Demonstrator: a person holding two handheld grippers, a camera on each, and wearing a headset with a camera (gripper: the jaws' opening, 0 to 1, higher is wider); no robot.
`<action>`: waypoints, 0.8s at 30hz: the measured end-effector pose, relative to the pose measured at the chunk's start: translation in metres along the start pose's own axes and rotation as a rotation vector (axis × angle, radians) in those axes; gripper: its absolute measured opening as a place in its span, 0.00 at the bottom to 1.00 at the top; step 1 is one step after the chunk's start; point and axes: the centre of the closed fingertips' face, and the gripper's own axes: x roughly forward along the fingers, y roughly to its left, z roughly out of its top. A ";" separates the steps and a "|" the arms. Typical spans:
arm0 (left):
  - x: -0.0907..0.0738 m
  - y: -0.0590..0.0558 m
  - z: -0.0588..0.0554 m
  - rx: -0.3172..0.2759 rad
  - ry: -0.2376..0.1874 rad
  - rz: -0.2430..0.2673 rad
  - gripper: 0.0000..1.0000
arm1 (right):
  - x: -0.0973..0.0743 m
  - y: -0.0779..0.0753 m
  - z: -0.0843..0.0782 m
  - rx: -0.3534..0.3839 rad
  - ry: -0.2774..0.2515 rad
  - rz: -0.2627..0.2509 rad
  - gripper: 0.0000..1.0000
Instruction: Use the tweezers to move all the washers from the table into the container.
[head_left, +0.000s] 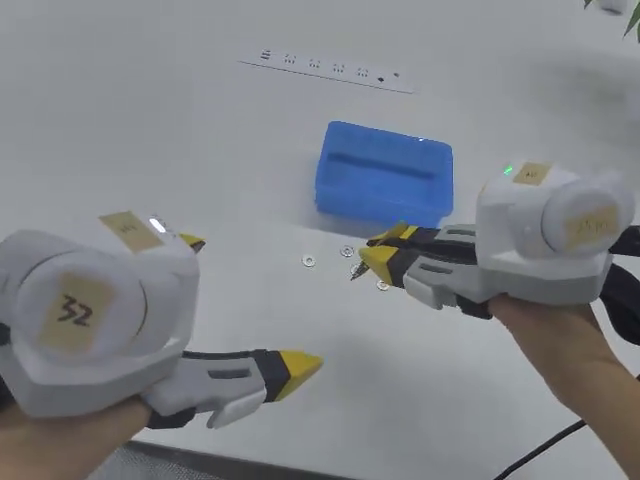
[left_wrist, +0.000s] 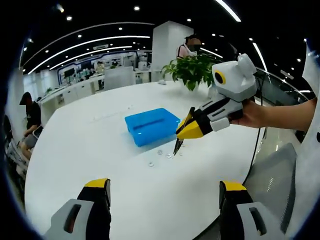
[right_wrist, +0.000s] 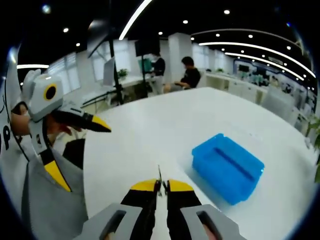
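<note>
Washers (head_left: 308, 261) just beside tweezers (head_left: 357, 272) tip, right gripper (right_wrist: 162, 186) jaws clamping tweezers, left gripper (left_wrist: 165, 185) jaws wide apart

Tweezers (head_left: 357, 272): thin, dark, clamped in the closed jaws of the right gripper (head_left: 383, 252), tip angled down, just above the table. Three washers (head_left: 347, 252): small silver rings lying flat, scattered near the claw tip. Container (head_left: 385, 175): blue, rectangular, open-topped, just beyond the claw.

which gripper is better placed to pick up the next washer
Right. The right gripper is shut on the tweezers, tips close to the washers; the left gripper is open, farther back.
</note>
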 end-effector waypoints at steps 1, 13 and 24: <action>-0.001 0.001 -0.001 -0.008 0.000 0.007 0.92 | 0.002 -0.001 0.001 0.002 0.000 0.001 0.03; -0.011 0.005 -0.016 -0.060 0.012 0.055 0.99 | 0.035 -0.010 0.012 0.025 0.004 0.009 0.03; -0.017 0.011 -0.032 -0.083 0.047 0.088 0.99 | 0.060 -0.013 0.008 0.046 0.028 0.024 0.04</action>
